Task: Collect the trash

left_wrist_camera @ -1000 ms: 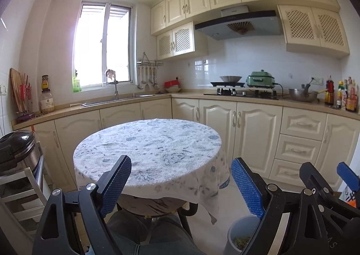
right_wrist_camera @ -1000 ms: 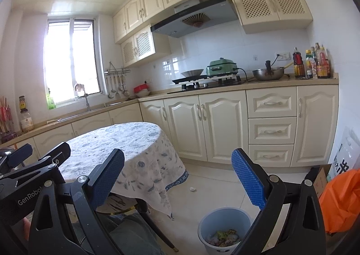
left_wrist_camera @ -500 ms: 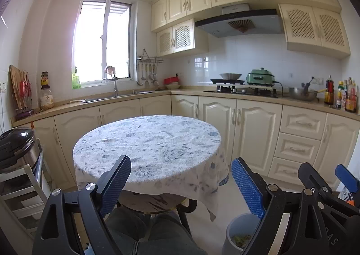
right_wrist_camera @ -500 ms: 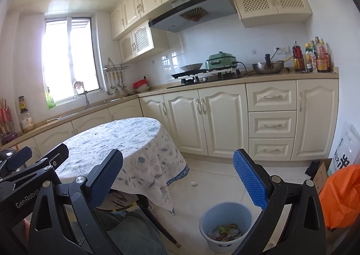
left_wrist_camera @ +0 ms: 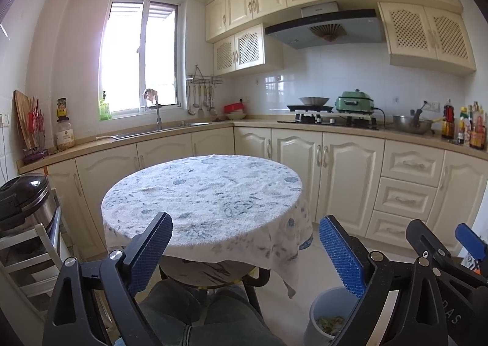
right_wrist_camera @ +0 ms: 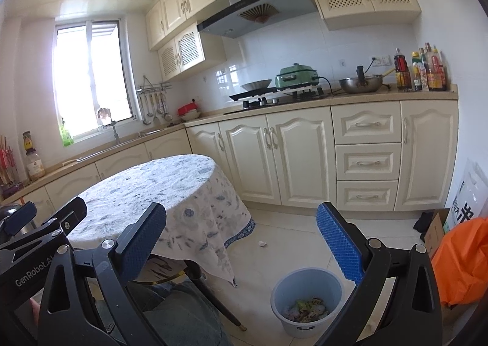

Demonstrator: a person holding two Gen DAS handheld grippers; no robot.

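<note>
Apparently both grippers held unclenched, nothing grasped: left gripper (left_wrist_camera: 245, 250) jaws just widened, right gripper (right_wrist_camera: 242, 243) spread; bin (right_wrist_camera: 308, 300) at five o'clock, scrap (right_wrist_camera: 262, 243) awaiting pickup.

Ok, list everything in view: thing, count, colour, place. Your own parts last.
table: one, round, blue-white cloth, centre.
bin: one, light blue, on the floor right of the table, scraps inside.
scrap: one, white, on the floor beyond the bin.
bag: one, orange, far right.
cooker: one, green, on the stove.
bowl: one, steel, on the counter.
bottles: several, counter's right end.
jar: one, counter's left end.
left gripper: black, blue pads, open, empty.
right gripper: same, open, empty.
legs: dark trousers, under the table.
</note>
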